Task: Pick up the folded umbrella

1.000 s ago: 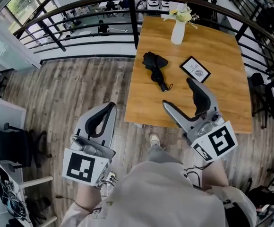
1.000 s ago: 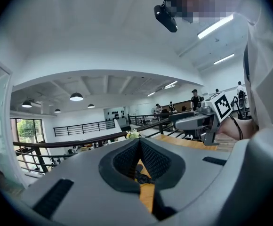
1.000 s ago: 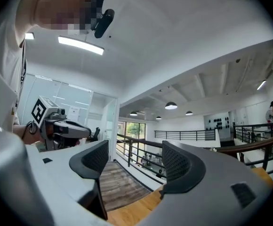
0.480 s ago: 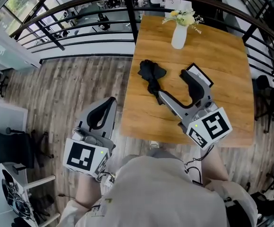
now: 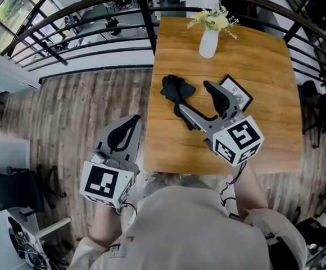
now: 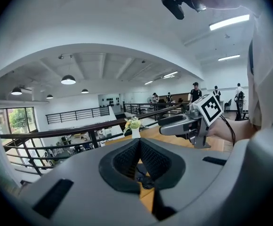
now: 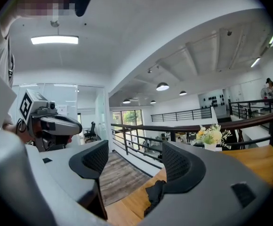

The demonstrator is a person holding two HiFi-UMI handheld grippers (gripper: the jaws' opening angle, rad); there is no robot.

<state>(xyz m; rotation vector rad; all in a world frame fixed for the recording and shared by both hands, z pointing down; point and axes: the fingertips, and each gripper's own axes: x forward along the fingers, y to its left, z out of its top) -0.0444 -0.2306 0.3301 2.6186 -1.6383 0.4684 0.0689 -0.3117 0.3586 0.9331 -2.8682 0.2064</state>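
Right jaws: my right gripper [image 5: 194, 98] hung over the middle of the wooden tabletop [image 5: 270, 66] with its jaws wide apart and nothing clamped between them. In the right gripper view [image 7: 134, 164] both ribbed pads [image 7: 93, 158] stood clear of each other, with floor and table edge showing in the gap.

Left jaws: my left gripper [image 5: 130, 124] was off the tabletop's left edge, above the plank floor [image 5: 78, 106]. Its jaws were pressed together, and the left gripper view [image 6: 139, 147] showed the two pads meeting in a single seam with nothing held.

Folded umbrella: the black folded umbrella [image 5: 177, 91] lay on the tabletop's left half, loosely bunched, its narrow end pointing towards me. From the head view one of my right jaws crossed over that narrow end; I could not tell whether it touched. In the right gripper view the umbrella [image 7: 154, 194] showed low, at the inner edge of the right-hand jaw and partly behind it. It also peeked out below my closed left jaws [image 6: 142, 178].

Vase: a white vase of pale flowers [image 5: 208, 41] stood upright near the far edge, well apart from the umbrella.

Framed card: a dark-framed card [image 5: 243, 97] lay flat just beyond my right gripper, partly covered by it.

Railing: a black railing [image 5: 90, 18] curved past the tabletop's far side.
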